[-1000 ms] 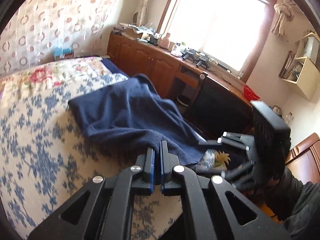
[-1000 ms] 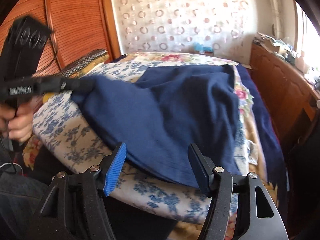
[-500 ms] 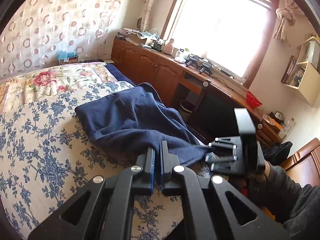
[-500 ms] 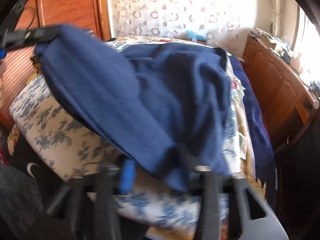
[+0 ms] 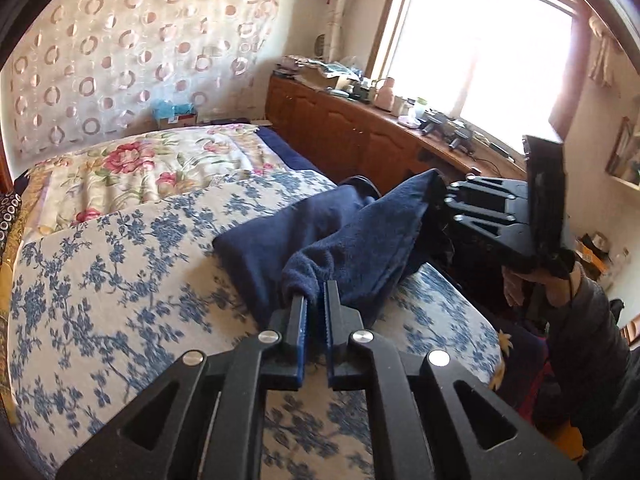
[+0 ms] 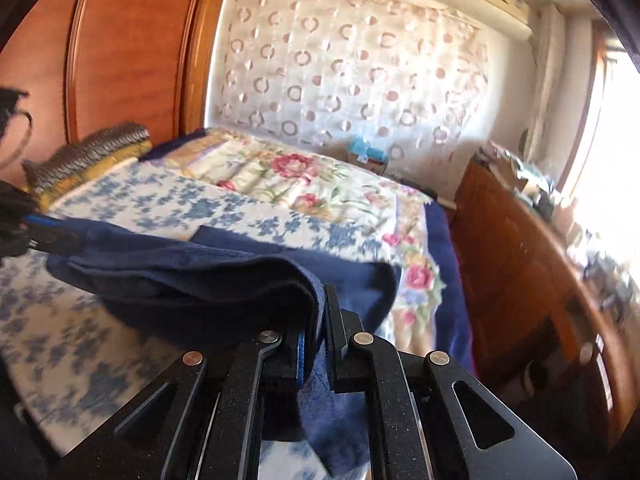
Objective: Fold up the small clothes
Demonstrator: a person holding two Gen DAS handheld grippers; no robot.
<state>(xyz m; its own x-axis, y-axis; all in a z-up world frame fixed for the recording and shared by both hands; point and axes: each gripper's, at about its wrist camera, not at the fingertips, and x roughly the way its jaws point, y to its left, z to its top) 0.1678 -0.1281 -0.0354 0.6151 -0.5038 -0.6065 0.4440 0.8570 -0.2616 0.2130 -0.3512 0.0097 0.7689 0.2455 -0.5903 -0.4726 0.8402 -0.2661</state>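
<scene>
My left gripper [image 5: 315,308] pinched the navy garment [image 5: 340,240] near me; my right gripper [image 6: 320,320] clamped its other corner above the floral bedspread [image 5: 120,280].

Ahead of your left tool lies the bed [image 5: 120,264], under a blue-flowered cover with a rose-patterned quilt [image 5: 132,168] beyond. A curtain with ring motifs [image 5: 132,52] hangs behind it. To your right, a wooden sideboard [image 5: 352,136] runs below a bright window [image 5: 480,40]. Left of your right tool stands a reddish wardrobe [image 6: 132,48].
</scene>
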